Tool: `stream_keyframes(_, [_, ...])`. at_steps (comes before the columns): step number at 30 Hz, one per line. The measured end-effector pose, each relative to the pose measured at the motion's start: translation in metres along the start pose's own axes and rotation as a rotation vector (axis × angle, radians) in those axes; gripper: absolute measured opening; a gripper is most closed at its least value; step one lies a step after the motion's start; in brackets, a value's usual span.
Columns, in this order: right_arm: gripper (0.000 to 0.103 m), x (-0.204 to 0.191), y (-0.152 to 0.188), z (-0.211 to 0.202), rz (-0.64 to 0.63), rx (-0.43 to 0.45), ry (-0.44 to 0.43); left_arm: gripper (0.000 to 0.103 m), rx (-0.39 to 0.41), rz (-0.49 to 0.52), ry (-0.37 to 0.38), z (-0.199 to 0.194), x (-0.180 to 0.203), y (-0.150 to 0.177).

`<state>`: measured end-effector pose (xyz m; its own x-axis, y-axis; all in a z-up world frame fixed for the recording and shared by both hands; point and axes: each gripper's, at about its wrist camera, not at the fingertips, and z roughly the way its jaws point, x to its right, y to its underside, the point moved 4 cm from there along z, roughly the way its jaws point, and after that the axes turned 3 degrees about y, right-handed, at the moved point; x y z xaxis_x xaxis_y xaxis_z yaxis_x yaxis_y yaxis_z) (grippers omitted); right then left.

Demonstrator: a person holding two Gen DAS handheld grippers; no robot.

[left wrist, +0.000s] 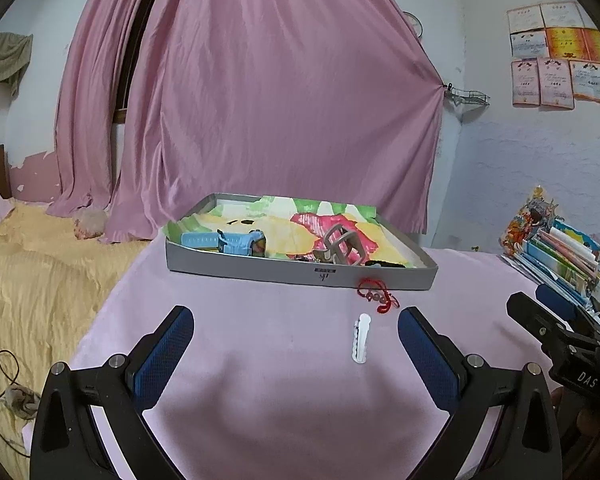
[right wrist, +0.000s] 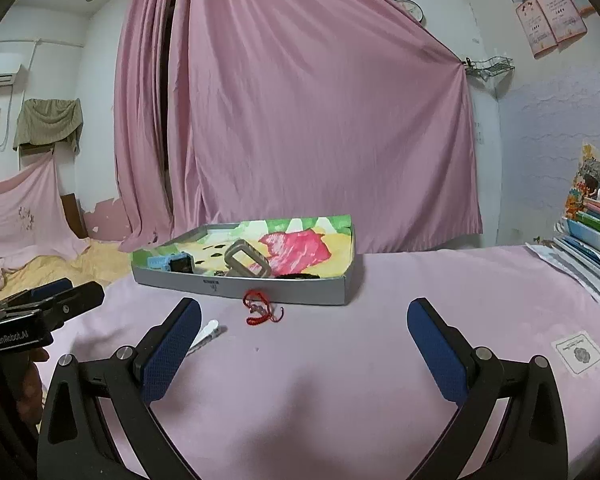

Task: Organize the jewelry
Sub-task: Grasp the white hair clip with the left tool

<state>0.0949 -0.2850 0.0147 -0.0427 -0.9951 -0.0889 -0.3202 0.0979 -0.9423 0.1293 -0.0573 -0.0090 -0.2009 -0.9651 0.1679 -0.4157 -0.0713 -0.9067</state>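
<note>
A grey tray with a colourful lining stands on the pink cloth; it also shows in the right wrist view. In it lie a blue watch, a grey watch band and a dark item. A red string bracelet lies on the cloth just in front of the tray, also in the right wrist view. A white hair clip lies nearer, seen too in the right wrist view. My left gripper is open and empty. My right gripper is open and empty.
A stack of books and papers lies at the right edge of the pink surface. Pink curtains hang behind the tray. A yellow blanket lies to the left. My right gripper's body shows at the left view's right edge.
</note>
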Motion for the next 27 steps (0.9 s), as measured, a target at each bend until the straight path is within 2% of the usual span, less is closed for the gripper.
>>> stream_keyframes(6, [0.101,0.001,-0.001,0.007,-0.022,-0.031,0.001,0.103,-0.033,-0.007,0.012,0.006,0.001,0.001])
stream_keyframes(12, [0.101,0.003,0.004,0.029,-0.035,-0.159,-0.046,0.103,-0.091,-0.037,0.042,0.02,0.001,0.007])
stream_keyframes(18, [0.101,0.006,0.007,0.037,-0.049,-0.201,-0.03,0.102,-0.146,-0.003,0.057,0.032,0.012,0.011])
stream_keyframes(24, [0.1,0.006,0.004,0.046,-0.079,-0.24,-0.05,0.077,-0.227,0.032,0.096,0.046,0.023,0.016])
stream_keyframes(27, [0.083,0.004,0.006,0.053,-0.102,-0.272,-0.055,0.065,-0.278,0.051,0.111,0.055,0.029,0.02])
